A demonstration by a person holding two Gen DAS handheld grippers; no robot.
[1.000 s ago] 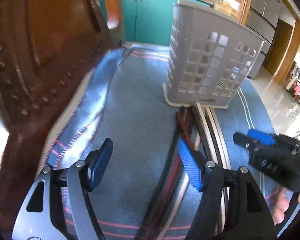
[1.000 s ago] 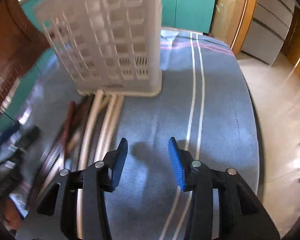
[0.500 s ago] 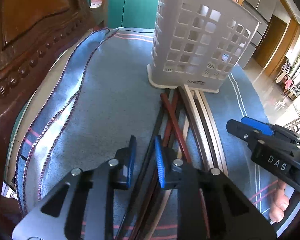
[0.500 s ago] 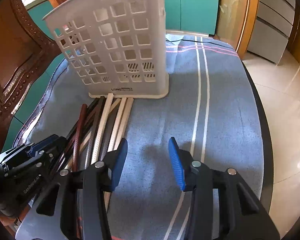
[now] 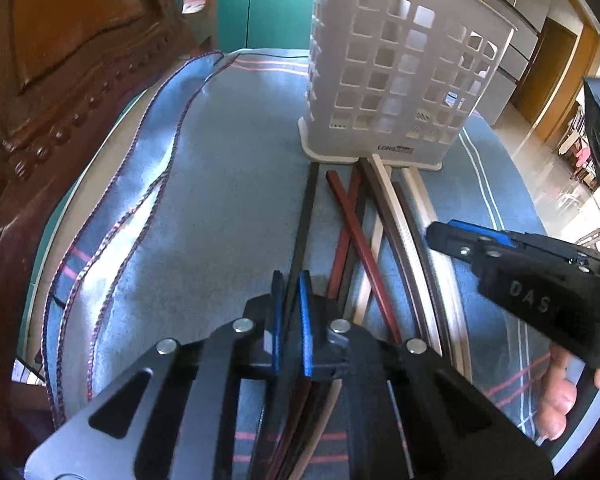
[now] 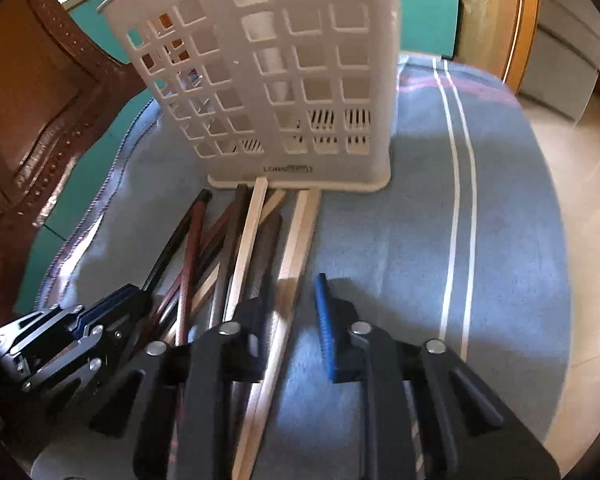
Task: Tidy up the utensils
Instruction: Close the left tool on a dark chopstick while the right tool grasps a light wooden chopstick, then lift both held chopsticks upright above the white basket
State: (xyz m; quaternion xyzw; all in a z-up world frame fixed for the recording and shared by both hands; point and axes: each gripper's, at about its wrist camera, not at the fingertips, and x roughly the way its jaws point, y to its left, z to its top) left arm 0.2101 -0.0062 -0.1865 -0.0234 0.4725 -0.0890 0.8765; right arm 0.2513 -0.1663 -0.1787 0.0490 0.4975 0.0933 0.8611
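Several chopsticks, black, red-brown and cream, lie side by side on the blue cloth, their tips at the foot of a white perforated utensil basket (image 5: 396, 84), which also shows in the right wrist view (image 6: 284, 76). My left gripper (image 5: 291, 320) is shut on a black chopstick (image 5: 305, 216) at the left of the pile. My right gripper (image 6: 292, 316) is open over a cream chopstick (image 6: 296, 248) at the right of the pile. The right gripper also shows in the left wrist view (image 5: 512, 260), and the left gripper in the right wrist view (image 6: 100, 320).
A blue striped cloth (image 5: 220, 184) covers the table. A carved wooden chair back (image 5: 60, 60) stands close at the left. Teal cabinets (image 5: 268, 0) are behind. The table edge (image 6: 556, 240) drops to the floor on the right.
My left gripper has closed from wide open onto the black chopstick. My right gripper has moved left and forward, from bare cloth to over the cream chopstick.
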